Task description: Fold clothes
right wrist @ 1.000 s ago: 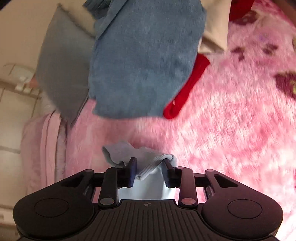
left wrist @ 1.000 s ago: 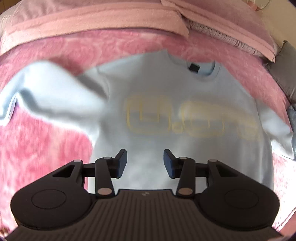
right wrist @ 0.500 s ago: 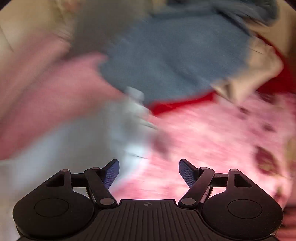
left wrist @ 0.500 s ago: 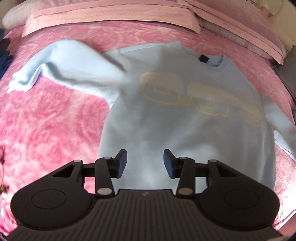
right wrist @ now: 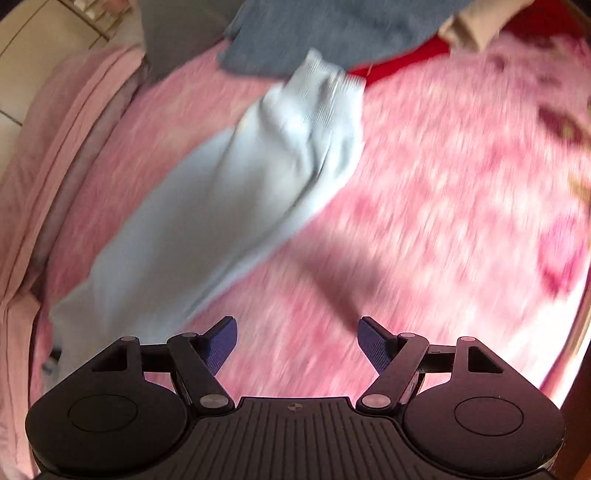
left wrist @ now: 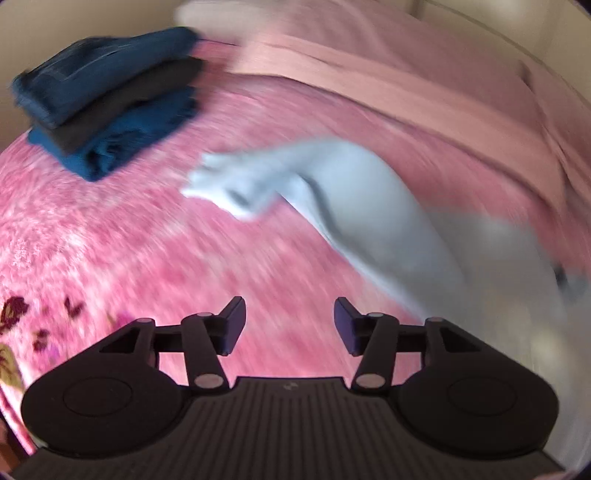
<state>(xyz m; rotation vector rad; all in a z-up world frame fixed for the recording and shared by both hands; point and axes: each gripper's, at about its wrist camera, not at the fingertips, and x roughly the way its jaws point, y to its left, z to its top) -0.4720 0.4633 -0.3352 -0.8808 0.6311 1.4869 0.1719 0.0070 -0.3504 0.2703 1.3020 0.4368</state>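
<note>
Pink fleece blanket (left wrist: 155,258) spread over a bed, paler pink bedding (left wrist: 388,74) bunched along the far edge. Pale blue sweatshirt (left wrist: 388,229) lying flat on the blanket, both sleeves stretched outward. Left sleeve (left wrist: 236,184) reaching toward a neat stack of folded dark garments (left wrist: 107,99), cuff well short of the stack. Right sleeve (right wrist: 236,199) running diagonally away, its ribbed cuff (right wrist: 321,92) touching or overlapping the edge of a loose heap of unfolded clothes (right wrist: 332,33), blue, red and cream. Both views smeared by motion blur, so fine creases not readable.

Left gripper (left wrist: 290,325) hovering over bare blanket just beside the sweatshirt's body, jaws parted, nothing between them. Right gripper (right wrist: 297,343) likewise spread wide and empty, above blanket beside the right sleeve.

Judged stage: sweatshirt laid out with sleeves unfolded, body not visibly doubled over, so folding of this garment incomplete. Likely next: closing on each cuff or sleeve end and carrying it inward across the chest. Calls for pinching only the sweatshirt's fabric, not the blanket pile beneath, and lifting the right cuff clear of the neighbouring heap.
</note>
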